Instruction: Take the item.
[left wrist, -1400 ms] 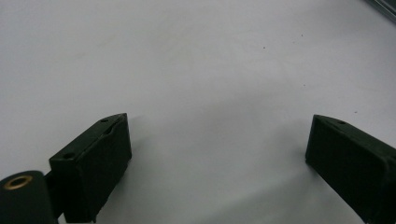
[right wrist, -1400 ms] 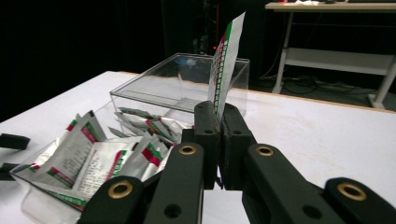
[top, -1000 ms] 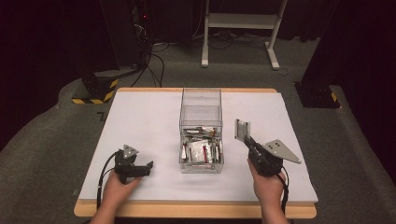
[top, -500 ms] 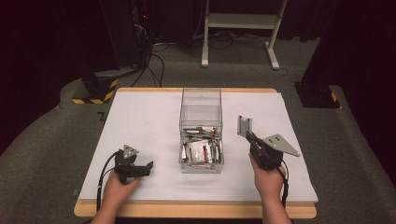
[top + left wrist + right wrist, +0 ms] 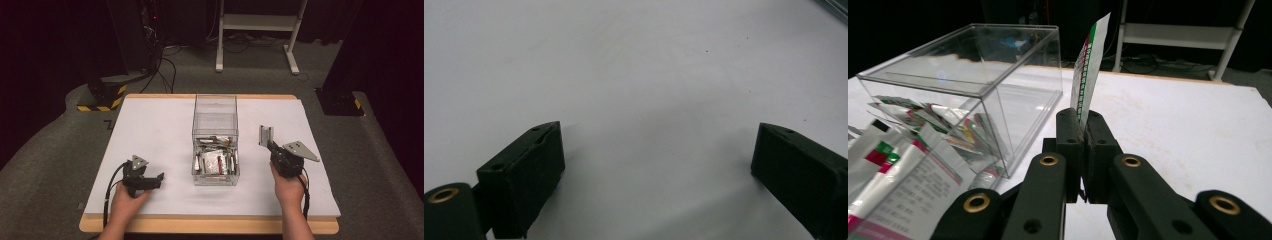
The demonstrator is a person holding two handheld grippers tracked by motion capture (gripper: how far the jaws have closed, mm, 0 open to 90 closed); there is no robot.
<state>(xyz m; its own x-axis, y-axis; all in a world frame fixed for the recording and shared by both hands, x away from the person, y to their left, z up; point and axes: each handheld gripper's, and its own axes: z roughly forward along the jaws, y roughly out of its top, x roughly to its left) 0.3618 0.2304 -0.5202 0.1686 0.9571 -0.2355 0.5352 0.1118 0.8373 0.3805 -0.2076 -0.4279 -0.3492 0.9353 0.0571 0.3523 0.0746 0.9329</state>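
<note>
Standing upright between the closed jaws of the right gripper, a flat sachet with a green and red edge stripe is pinched by its lower end, its printed face turned too far edge-on to read. In the high view this gripper and its sachet sit just to the right of the clear plastic box, apart from its wall, with the right hand behind them near the table's front edge.

The box stands at the middle of the white table; its near half is open and holds a loose pile of similar sachets, white with red and green marks. In the right gripper view the box's transparent wall rises to the left of the held sachet, and the nearest packets carry small printed text, too blurred to make out.

To the left of the box, well apart from it, the left gripper rests low over the table in the left hand, jaws spread wide with nothing between them; its own view shows bare white surface between them.

Open tabletop lies on both sides of the box and beyond it to the far wooden edge. Past that edge are grey carpet, dark cables and a white stand's legs.
</note>
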